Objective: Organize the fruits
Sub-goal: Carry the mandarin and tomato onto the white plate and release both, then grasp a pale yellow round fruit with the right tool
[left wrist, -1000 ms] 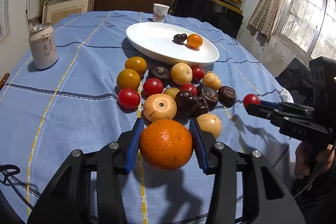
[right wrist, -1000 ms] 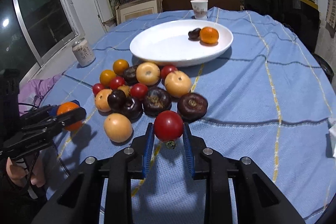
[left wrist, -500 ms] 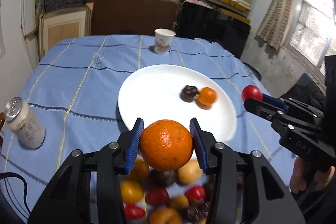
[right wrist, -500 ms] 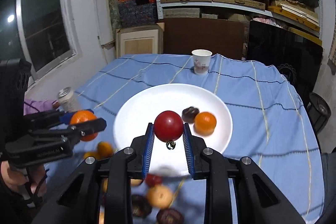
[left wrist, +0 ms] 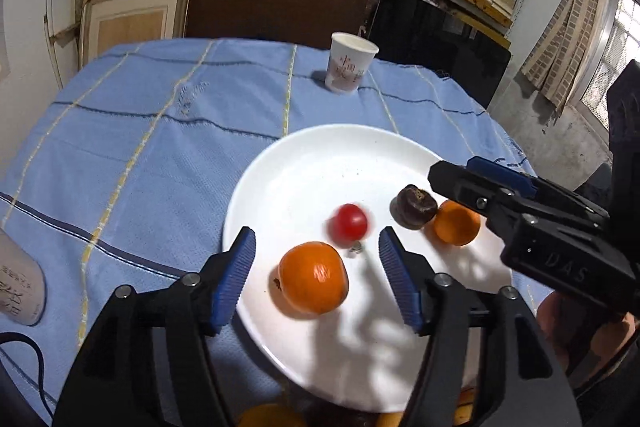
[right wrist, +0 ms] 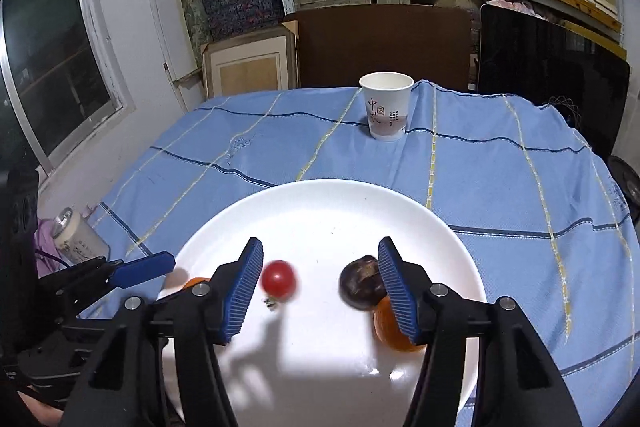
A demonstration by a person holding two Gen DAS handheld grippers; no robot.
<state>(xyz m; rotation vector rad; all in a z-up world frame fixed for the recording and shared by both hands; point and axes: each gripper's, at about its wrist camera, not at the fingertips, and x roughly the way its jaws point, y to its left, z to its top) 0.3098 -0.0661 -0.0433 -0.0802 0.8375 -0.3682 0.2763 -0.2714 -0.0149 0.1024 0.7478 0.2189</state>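
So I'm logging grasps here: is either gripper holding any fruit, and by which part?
Nothing is held. Both grippers have just been opening: the orange and red tomato lie free on the plate.

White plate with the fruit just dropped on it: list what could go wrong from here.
1. The red tomato looks motion-blurred on the white plate; it may roll into the dark fruit or toward the rim.
2. The large orange sits between the open left tool pads; pulling back carelessly could knock it.
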